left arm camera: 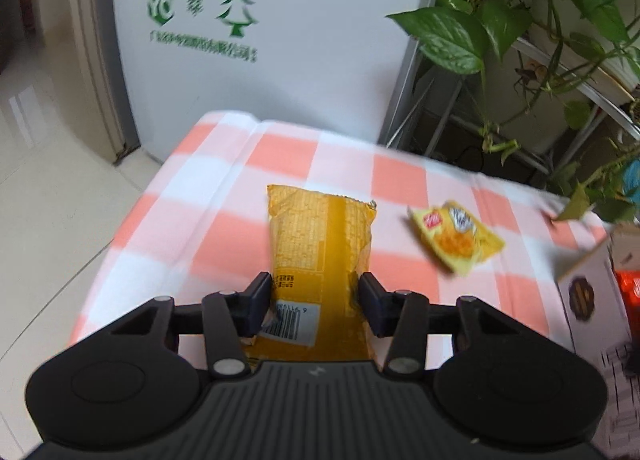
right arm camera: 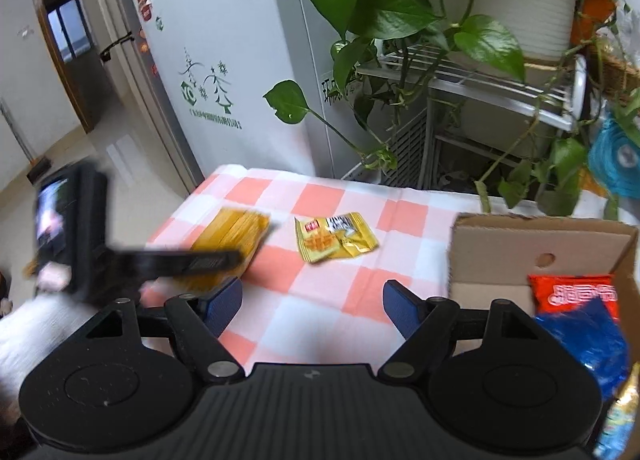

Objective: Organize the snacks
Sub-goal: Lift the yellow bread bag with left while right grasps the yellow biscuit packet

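Left gripper (left arm camera: 316, 296) jaws clench the long orange-yellow foil snack packet (left arm camera: 320, 244) lying on the pink-and-white checked tablecloth (left arm camera: 200, 220). Right gripper (right arm camera: 312, 308) jaws stand released, empty. One small yellow snack sachet (right arm camera: 334, 236) lies near. One open cardboard box (right arm camera: 520, 244) holds a red packet (right arm camera: 572, 292) and a blue packet (right arm camera: 588, 344). Trailing green houseplant (right arm camera: 400, 12) stands behind.
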`<action>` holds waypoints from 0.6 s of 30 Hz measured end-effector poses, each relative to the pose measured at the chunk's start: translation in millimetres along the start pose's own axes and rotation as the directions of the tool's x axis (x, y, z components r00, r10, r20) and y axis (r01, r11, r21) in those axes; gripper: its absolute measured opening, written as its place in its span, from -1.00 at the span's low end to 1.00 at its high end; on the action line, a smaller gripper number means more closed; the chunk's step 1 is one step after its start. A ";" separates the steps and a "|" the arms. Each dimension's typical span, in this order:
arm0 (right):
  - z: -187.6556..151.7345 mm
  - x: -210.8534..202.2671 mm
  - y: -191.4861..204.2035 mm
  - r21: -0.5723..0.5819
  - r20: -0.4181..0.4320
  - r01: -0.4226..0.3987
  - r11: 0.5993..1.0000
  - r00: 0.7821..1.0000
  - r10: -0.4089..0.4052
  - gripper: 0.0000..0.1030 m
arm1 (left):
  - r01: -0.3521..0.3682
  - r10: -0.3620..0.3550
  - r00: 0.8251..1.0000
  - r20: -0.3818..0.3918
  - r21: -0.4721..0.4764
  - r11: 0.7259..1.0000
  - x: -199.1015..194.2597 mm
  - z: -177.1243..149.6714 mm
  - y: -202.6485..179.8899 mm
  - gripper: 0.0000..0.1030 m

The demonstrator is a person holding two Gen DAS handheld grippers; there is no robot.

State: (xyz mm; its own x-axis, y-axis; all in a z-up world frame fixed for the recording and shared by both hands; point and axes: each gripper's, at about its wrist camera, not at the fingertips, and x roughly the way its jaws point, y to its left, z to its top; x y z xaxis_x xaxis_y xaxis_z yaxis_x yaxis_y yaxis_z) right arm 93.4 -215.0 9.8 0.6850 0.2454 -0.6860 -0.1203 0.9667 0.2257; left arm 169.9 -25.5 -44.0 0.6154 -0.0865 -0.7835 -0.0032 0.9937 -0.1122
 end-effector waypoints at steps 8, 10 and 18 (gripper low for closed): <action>10.4 52.4 1.8 0.045 0.008 -0.014 0.999 1.000 0.013 0.58 | -0.028 0.025 0.999 -0.039 -0.064 0.998 -25.2 -25.3 25.8 -0.08; 10.7 65.4 3.1 0.045 0.011 0.012 0.999 1.000 -0.012 0.58 | -0.026 0.023 0.999 -0.035 -0.070 0.997 -25.7 -26.6 26.1 -0.07; 14.1 109.7 1.7 0.048 0.005 0.024 0.999 1.000 -0.025 0.68 | -0.026 0.022 0.999 -0.049 -0.075 0.997 -17.5 -27.7 26.8 0.12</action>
State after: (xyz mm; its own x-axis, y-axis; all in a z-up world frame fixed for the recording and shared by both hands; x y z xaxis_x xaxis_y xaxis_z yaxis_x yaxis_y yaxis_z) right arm 178.5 -187.5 -55.3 0.6917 0.2211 -0.6876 -0.0690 0.9679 0.2418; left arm 137.2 0.7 -50.2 0.5758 -0.0679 -0.8148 -0.0786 0.9873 -0.1378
